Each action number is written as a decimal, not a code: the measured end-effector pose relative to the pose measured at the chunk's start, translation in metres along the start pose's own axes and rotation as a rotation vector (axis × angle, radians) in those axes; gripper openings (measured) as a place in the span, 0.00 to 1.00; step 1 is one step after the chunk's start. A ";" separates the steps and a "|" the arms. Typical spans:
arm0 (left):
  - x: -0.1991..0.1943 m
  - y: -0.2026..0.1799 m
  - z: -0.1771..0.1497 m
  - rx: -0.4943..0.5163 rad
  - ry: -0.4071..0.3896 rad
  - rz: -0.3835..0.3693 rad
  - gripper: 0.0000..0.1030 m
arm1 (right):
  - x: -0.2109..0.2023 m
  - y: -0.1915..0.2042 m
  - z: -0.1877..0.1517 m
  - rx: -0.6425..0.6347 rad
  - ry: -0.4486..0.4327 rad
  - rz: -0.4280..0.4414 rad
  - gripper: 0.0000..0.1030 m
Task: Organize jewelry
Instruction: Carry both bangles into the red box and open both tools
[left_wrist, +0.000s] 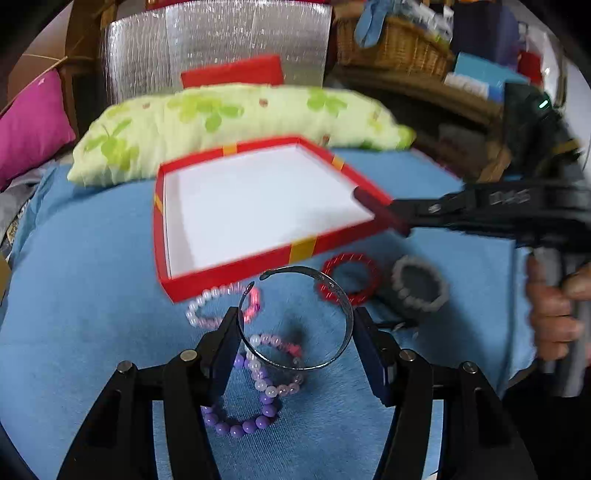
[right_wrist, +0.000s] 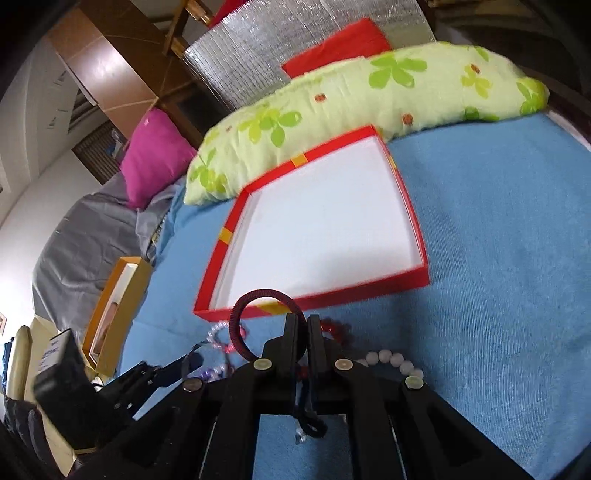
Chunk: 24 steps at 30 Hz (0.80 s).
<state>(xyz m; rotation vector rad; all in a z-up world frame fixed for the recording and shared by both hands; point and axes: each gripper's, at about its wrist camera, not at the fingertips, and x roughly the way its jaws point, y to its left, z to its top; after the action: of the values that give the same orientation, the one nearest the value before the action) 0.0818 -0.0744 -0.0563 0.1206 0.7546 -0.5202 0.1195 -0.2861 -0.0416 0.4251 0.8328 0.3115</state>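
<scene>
Left fingers (left_wrist: 295, 325) grip silver bangle (left_wrist: 295, 317); right fingers (right_wrist: 302, 325) pinch maroon ring (right_wrist: 255, 314), seemingly elastic.

Hardly any writing can be read in either view. In the left wrist view, the black arm of the right claw (left_wrist: 382, 212) carries a short pale marking of letters or digits, but motion blur smears it past reading. In the right wrist view, a dark box (right_wrist: 61, 373) at the lower left edge bears a pale label with small print, too small and blurred to make out.
</scene>
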 end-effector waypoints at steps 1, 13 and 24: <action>-0.004 0.000 0.002 0.001 -0.015 -0.001 0.60 | -0.001 0.002 0.002 -0.002 -0.017 0.005 0.05; 0.023 0.040 0.063 -0.063 -0.064 0.103 0.60 | 0.039 0.018 0.045 -0.057 -0.101 -0.079 0.05; 0.101 0.054 0.066 -0.082 0.111 0.136 0.61 | 0.091 -0.012 0.063 -0.024 0.022 -0.230 0.07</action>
<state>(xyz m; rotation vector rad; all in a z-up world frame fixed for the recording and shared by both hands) 0.2106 -0.0873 -0.0816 0.1250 0.8685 -0.3545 0.2268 -0.2729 -0.0681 0.3006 0.8895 0.1130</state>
